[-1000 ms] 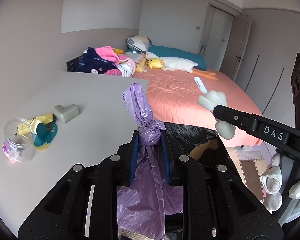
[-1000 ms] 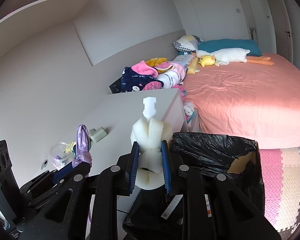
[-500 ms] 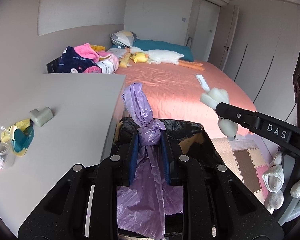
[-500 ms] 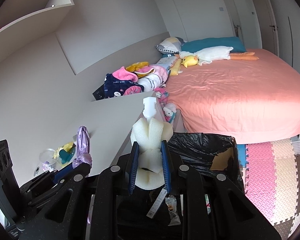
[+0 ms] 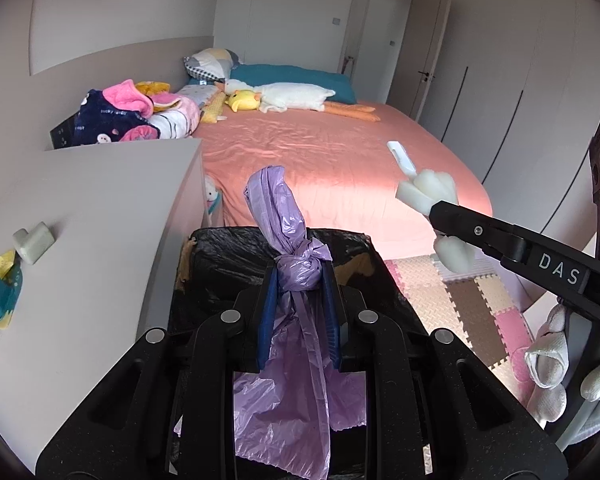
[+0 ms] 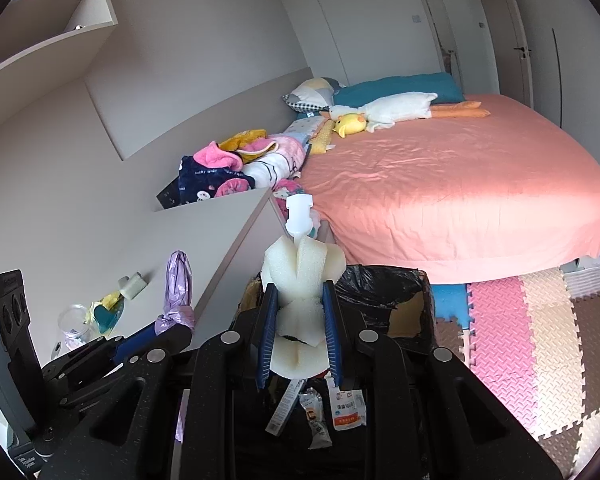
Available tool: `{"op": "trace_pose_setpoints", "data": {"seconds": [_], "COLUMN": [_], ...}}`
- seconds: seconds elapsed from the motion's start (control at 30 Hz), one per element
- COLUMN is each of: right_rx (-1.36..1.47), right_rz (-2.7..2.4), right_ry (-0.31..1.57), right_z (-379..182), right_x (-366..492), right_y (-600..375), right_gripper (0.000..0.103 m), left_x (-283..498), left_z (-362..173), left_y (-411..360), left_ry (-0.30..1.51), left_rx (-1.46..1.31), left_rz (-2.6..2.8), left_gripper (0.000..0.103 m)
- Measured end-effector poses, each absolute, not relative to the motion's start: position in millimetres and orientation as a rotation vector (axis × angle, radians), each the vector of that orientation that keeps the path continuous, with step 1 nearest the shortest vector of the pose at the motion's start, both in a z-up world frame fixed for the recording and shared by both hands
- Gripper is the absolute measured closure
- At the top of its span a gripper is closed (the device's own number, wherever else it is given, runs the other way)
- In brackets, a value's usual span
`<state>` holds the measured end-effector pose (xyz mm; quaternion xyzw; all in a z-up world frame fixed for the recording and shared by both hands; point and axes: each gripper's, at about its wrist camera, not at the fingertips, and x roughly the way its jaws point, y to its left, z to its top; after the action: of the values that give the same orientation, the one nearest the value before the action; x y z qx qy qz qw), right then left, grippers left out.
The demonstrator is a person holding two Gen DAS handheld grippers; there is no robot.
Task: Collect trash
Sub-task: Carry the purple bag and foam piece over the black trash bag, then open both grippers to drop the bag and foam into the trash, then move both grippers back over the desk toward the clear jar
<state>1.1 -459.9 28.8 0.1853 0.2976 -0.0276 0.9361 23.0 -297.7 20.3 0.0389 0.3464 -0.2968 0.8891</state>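
Note:
My left gripper (image 5: 300,276) is shut on a knotted purple plastic bag (image 5: 296,272), whose tail hangs down between the fingers. It hangs over the black-lined trash bin (image 5: 228,256) beside the grey table. My right gripper (image 6: 300,292) is shut on a white foam piece (image 6: 300,272) with a white plastic part (image 6: 299,216) sticking up from it. This gripper is above the same trash bin (image 6: 384,284), where several wrappers (image 6: 346,406) lie inside. In the left wrist view the right gripper (image 5: 434,216) holds the foam piece (image 5: 428,188) to the right of the bin.
The grey table (image 5: 84,216) stands left of the bin, carrying a grey corner piece (image 5: 34,242), a teal and yellow item (image 5: 0,292) and a clear cup (image 6: 74,322). A pink bed (image 6: 452,184) with plush toys and clothes lies beyond. Foam floor mats (image 6: 540,344) cover the right.
Both grippers have moved rightward off the table toward the bin with their loads. The table items slid left in view and the bin's inside with wrappers has come into the right wrist view.

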Motion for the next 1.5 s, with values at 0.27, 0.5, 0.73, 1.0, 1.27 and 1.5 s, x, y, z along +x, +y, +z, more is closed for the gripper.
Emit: {"op": "trace_pose_setpoints", "data": {"seconds": [0.27, 0.5, 0.73, 1.0, 1.27, 1.5], "right_rx": [0.397, 0.412, 0.435, 0.432, 0.436, 0.429], "right_rz": [-0.085, -0.094, -0.117, -0.116, -0.105, -0.074], "right_ry": [0.628, 0.635, 0.614, 0.634, 0.647, 0.655], "right_z": [18.5, 14.3, 13.9, 8.8, 4.1, 3.0], "right_x": [3.7, 8.7, 5.0, 8.8, 11.0, 19.6], "right_y": [-472.0, -470.2, -472.5, -469.0, -463.4, -446.6], "right_gripper": [0.079, 0.066, 0.045, 0.044, 0.043, 0.041], "left_x": [33.7, 49.1, 52.4, 49.0, 50.0, 50.2], "left_z": [11.5, -0.8, -9.2, -10.6, -10.1, -10.3], "left_y": [-307.1, -304.2, -298.2, -291.3, -280.8, -262.8], "left_ry": [0.747, 0.791, 0.775, 0.772, 0.772, 0.768], "left_rx": [0.103, 0.108, 0.127, 0.117, 0.102, 0.096], "left_rz": [-0.645, -0.604, -0.550, -0.538, -0.518, -0.487], "left_gripper": [0.082, 0.007, 0.007, 0.007, 0.007, 0.007]}}
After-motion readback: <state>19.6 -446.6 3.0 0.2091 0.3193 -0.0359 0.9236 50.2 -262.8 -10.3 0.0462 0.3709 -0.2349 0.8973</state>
